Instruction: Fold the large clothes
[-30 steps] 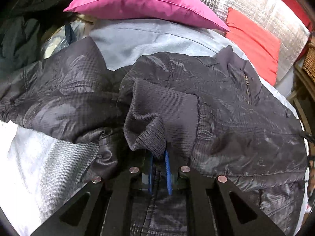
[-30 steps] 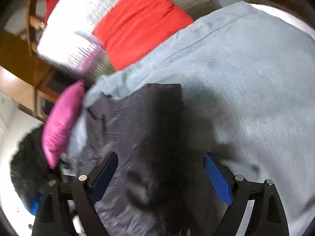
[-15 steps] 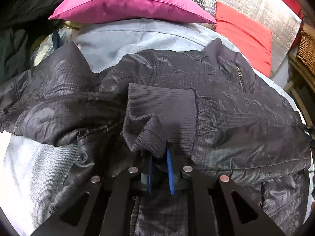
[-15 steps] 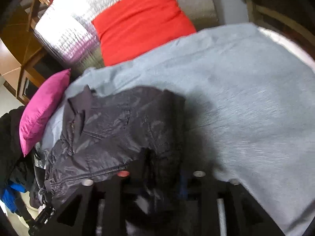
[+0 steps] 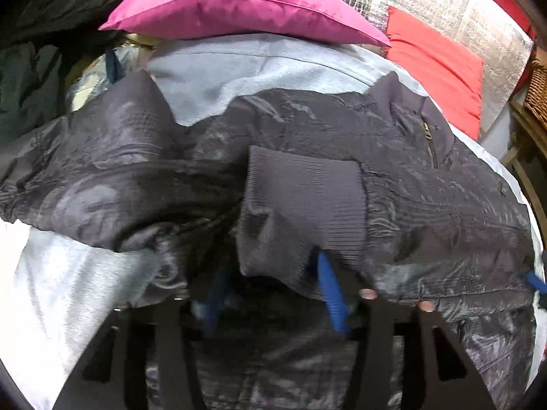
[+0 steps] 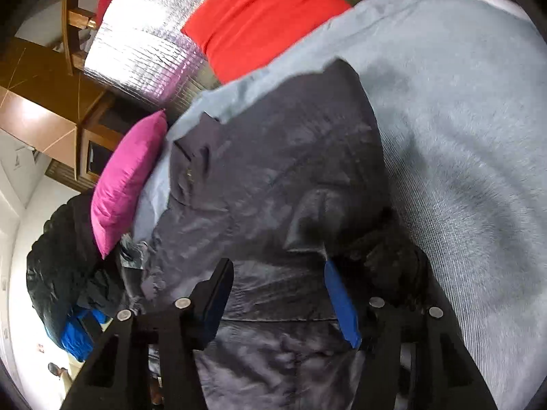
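A dark grey puffer jacket (image 5: 427,198) lies spread on a light blue bed cover (image 5: 246,71). It also shows in the right wrist view (image 6: 273,184). Its ribbed knit cuff (image 5: 307,205) lies folded over the jacket's body, just in front of my left gripper (image 5: 273,294). The left jaws stand apart, and the cuff drapes over them. My right gripper (image 6: 277,294) is open over the jacket's near part, with the sleeve (image 6: 342,143) lying folded across the body ahead of it.
A pink pillow (image 5: 239,3) and a red cushion (image 5: 437,65) lie at the head of the bed against a silver quilted backrest (image 6: 143,58). Dark clothes (image 6: 61,259) are piled at the left. A wicker basket (image 5: 536,92) stands at the right.
Both grippers were shut on the jacket half a second ago and have opened. The left has let go of the cuff, the right of the sleeve. The right view has swung over the jacket.
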`<control>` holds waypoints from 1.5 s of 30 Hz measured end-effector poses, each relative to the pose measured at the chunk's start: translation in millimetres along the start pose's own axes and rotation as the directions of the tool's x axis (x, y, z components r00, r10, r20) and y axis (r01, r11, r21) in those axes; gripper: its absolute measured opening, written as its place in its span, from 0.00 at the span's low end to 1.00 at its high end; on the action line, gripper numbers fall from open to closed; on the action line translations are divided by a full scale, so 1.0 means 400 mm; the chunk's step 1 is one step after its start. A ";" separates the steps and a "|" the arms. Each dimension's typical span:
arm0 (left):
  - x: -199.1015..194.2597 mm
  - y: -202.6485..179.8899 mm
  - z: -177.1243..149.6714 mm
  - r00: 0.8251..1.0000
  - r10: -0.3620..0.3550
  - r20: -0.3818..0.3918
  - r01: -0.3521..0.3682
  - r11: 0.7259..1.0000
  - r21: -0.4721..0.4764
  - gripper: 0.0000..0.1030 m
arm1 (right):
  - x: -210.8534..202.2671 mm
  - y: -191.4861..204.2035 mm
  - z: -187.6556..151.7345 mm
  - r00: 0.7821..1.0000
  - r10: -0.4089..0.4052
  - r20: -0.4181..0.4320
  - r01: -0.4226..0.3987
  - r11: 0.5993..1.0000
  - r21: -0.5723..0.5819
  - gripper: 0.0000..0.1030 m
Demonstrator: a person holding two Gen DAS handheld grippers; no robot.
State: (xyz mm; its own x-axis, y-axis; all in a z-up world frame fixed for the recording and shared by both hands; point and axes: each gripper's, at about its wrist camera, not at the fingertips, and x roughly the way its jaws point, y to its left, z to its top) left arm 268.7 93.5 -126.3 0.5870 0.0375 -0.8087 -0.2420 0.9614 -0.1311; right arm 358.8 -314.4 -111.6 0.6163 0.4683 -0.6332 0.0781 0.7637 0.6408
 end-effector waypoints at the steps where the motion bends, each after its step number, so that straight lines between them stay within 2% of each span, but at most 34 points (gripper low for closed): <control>1: -0.002 0.008 0.001 1.000 -0.012 -0.004 0.012 1.000 -0.012 0.56 | -0.023 0.032 0.001 1.000 0.018 0.015 -0.017 0.999 -0.043 0.60; 3: -0.005 0.015 0.000 1.000 -0.030 -0.010 0.029 0.999 -0.034 0.56 | -0.049 0.065 -0.003 0.998 0.029 0.049 -0.024 0.995 -0.101 0.67; 4: -0.005 0.015 -0.004 0.999 -0.036 -0.010 0.035 0.999 -0.042 0.57 | -0.048 0.063 -0.006 0.998 0.009 0.060 -0.003 0.994 -0.105 0.74; 5: -0.005 0.014 -0.010 0.999 -0.037 -0.013 0.036 0.998 -0.042 0.58 | -0.035 0.050 -0.008 0.998 -0.019 0.052 0.024 0.995 -0.093 0.76; 7: 0.001 0.002 -0.016 0.999 -0.032 -0.031 0.031 0.999 -0.015 0.60 | 0.027 -0.013 -0.012 0.996 -0.086 -0.019 0.085 0.996 -0.041 0.75; 10: 0.003 0.001 -0.014 0.999 -0.026 -0.036 0.026 1.000 0.011 0.60 | -0.015 0.014 -0.011 0.998 -0.060 0.036 0.061 0.998 -0.031 0.75; 12: 0.004 0.012 -0.007 0.999 -0.037 -0.035 0.037 0.999 -0.018 0.60 | -0.037 0.060 -0.011 0.999 0.002 0.054 0.002 0.997 -0.080 0.75; 14: 0.009 0.015 -0.001 0.999 -0.038 -0.029 0.037 0.999 -0.026 0.60 | -0.052 0.084 -0.018 0.996 0.023 0.083 -0.012 0.991 -0.131 0.77; 15: 0.014 0.012 0.000 0.999 -0.032 -0.032 0.031 0.999 -0.017 0.60 | -0.038 0.083 -0.023 0.997 0.006 0.075 0.006 0.989 -0.149 0.81; 17: 0.017 0.005 0.000 0.999 -0.019 -0.028 0.019 1.000 0.000 0.60 | 0.025 0.051 -0.029 0.995 -0.099 -0.007 0.097 0.987 -0.126 0.82; 21: 0.021 0.009 0.000 1.000 -0.025 -0.018 0.025 1.000 0.010 0.60 | 0.017 0.075 -0.017 0.999 -0.043 0.016 0.044 0.996 -0.081 0.82; 23: 0.022 0.011 0.000 1.000 -0.026 -0.012 0.026 1.000 0.001 0.60 | -0.008 0.114 -0.017 0.999 0.026 0.044 -0.020 0.993 -0.112 0.82; 25: 0.020 0.007 -0.002 1.000 -0.015 -0.009 0.015 1.000 0.005 0.60 | -0.013 0.152 -0.029 0.996 0.040 0.082 -0.025 0.983 -0.179 0.83; 26: 0.019 0.004 -0.002 1.000 -0.008 -0.008 0.008 1.000 0.008 0.60 | 0.001 0.158 -0.035 0.997 0.026 0.078 -0.011 0.981 -0.195 0.91; 27: 0.014 0.002 -0.002 1.000 -0.005 -0.005 0.005 1.000 0.011 0.60 | 0.038 0.151 -0.040 0.999 -0.036 0.041 0.043 0.978 -0.203 0.96; 28: 0.004 -0.002 -0.003 1.000 0.000 0.002 0.000 1.000 0.020 0.60 | 0.083 0.128 -0.048 0.993 -0.113 -0.024 0.106 0.976 -0.188 0.97; 29: -0.010 -0.008 -0.004 1.000 0.006 0.017 -0.006 1.000 0.031 0.59 | 0.117 0.124 -0.060 0.989 -0.135 -0.062 0.121 0.976 -0.183 0.97; 31: -0.064 -0.027 -0.005 0.994 0.005 0.106 -0.013 0.998 0.066 0.59 | 0.115 0.146 -0.073 0.987 -0.158 -0.011 0.151 0.959 -0.239 0.97; 33: -0.092 -0.051 -0.004 0.990 0.000 0.138 -0.013 0.995 0.097 0.60 | 0.125 0.161 -0.079 0.982 -0.190 -0.014 0.180 0.947 -0.267 0.98; 35: -0.078 -0.076 -0.001 0.993 -0.024 0.115 0.009 0.992 0.128 0.61 | 0.128 0.164 -0.089 0.978 -0.206 -0.009 0.195 0.940 -0.281 0.98; 36: -0.047 -0.085 -0.001 0.997 -0.010 0.071 -0.001 0.989 0.149 0.65 | 0.130 0.169 -0.092 0.977 -0.213 -0.003 0.204 0.937 -0.285 0.98; 37: 0.005 -0.088 -0.001 1.000 0.016 -0.020 -0.012 0.987 0.161 0.67 | 0.133 0.178 -0.096 0.974 -0.226 -0.002 0.216 0.932 -0.292 0.98; 38: 0.017 -0.080 0.004 0.999 0.007 -0.038 -0.002 0.990 0.144 0.68 | 0.132 0.181 -0.108 0.972 -0.235 -0.001 0.225 0.929 -0.294 0.98; 39: 0.007 -0.071 0.009 1.000 -0.008 -0.026 0.011 0.993 0.118 0.68 | 0.126 0.192 -0.109 0.970 -0.241 0.002 0.231 0.927 -0.294 0.98; 41: -0.037 -0.050 0.023 0.997 -0.069 -0.017 0.070 0.994 0.082 0.67 | 0.106 0.228 -0.120 0.972 -0.236 0.024 0.231 0.920 -0.317 0.98; 44: -0.136 0.017 0.029 0.984 -0.170 0.058 0.168 0.985 0.032 0.72 | 0.042 0.270 -0.158 0.975 -0.201 0.094 0.221 0.903 -0.368 0.98; 45: -0.169 0.057 0.029 0.976 -0.200 0.086 0.200 0.980 0.006 0.77 | 0.029 0.282 -0.183 0.979 -0.175 0.108 0.203 0.904 -0.376 0.98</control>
State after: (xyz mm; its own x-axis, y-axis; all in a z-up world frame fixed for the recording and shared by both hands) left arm 232.6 116.0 -67.8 0.6879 -0.1321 -0.7137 -0.1152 0.9510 -0.2870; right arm 317.3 -190.3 -78.3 0.6740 0.2770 -0.6848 -0.0991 0.9526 0.2878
